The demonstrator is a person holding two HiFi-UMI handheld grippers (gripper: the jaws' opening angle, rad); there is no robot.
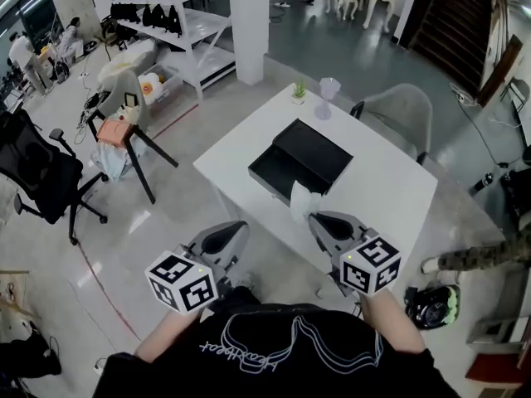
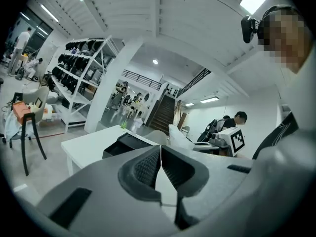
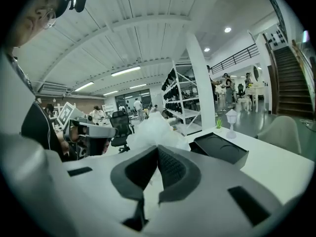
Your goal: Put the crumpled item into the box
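1. White and crumpled, the item [image 1: 300, 199] is clamped in your right tongs [image 1: 314, 216]: the right gripper view shows the pads pressed together on it, with its bulk bunching out beyond the tips
2. You hold it in the air over the near part of the surface [image 1: 390, 191], just short of the black box [image 1: 264, 172], so the pick-up looks done
3. That box lies open further in on the surface, hollow side up, with a second black piece, likely its lid [image 1: 319, 149], touching its far side; nothing shows inside the box, as far as the head view tells
4. Your left tongs [image 1: 237, 229] are clenched on nothing, the jaws meeting with no thing between them; they hang over the floor off the near-left edge of the surface, beside the right tongs and apart from both item and box
5. What is left, by my reading, is to carry the item forward until it is above the open hollow, lower it in, and release the right tongs so it rests inside
6. Light and springy as the item looks, I judge it may cling to the pads or puff back up over the rim, so get it well within the walls before you let go
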